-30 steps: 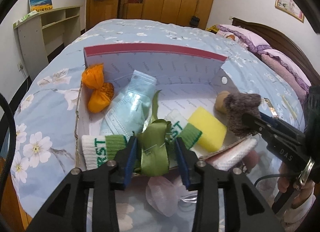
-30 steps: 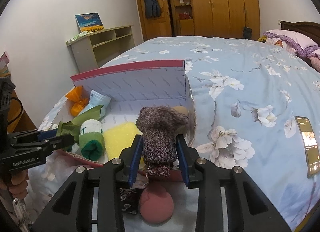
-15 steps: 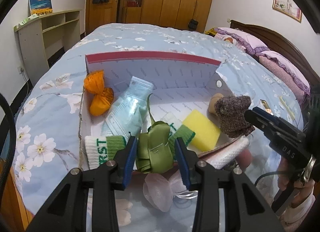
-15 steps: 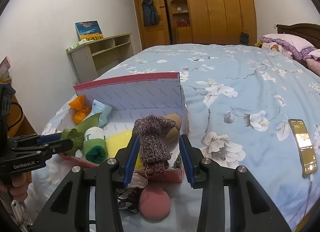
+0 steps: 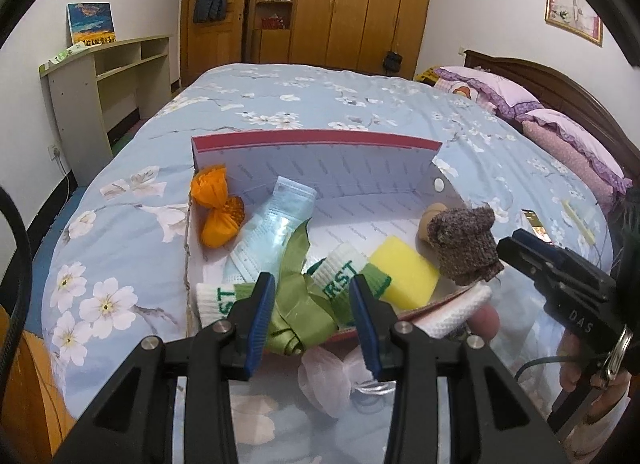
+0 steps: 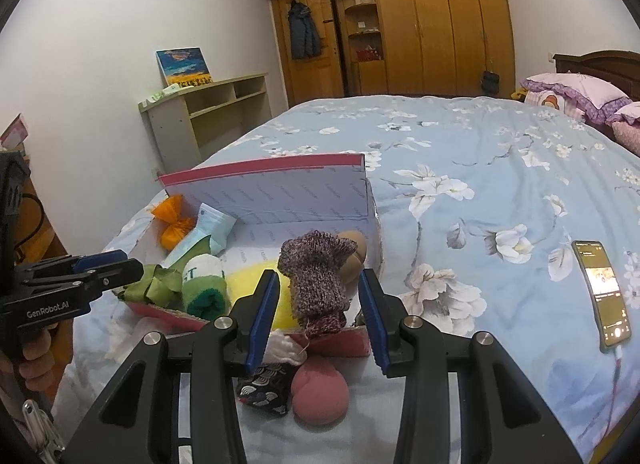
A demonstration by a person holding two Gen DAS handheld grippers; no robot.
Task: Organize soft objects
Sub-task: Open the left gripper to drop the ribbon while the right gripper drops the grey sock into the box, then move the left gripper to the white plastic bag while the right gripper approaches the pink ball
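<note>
We see the left gripper [image 5: 312,314] with jaws released, the green ribbon [image 5: 298,310] lying loose between them at the near edge of the box [image 5: 320,167] on the bed [image 5: 320,103]. The right gripper [image 6: 318,318] also has its jaws apart, the knitted sock [image 6: 316,280] slumped between them at the box's near right corner. Beside the ribbon, white-and-green socks [image 5: 344,274] show the letters "RST". The left gripper's body reads "GenRobot.AI"; the right's reads "DAS".

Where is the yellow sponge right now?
In the left wrist view, the yellow sponge lies inside the box, right of the white-and-green sock and left of the brown knitted sock.
</note>
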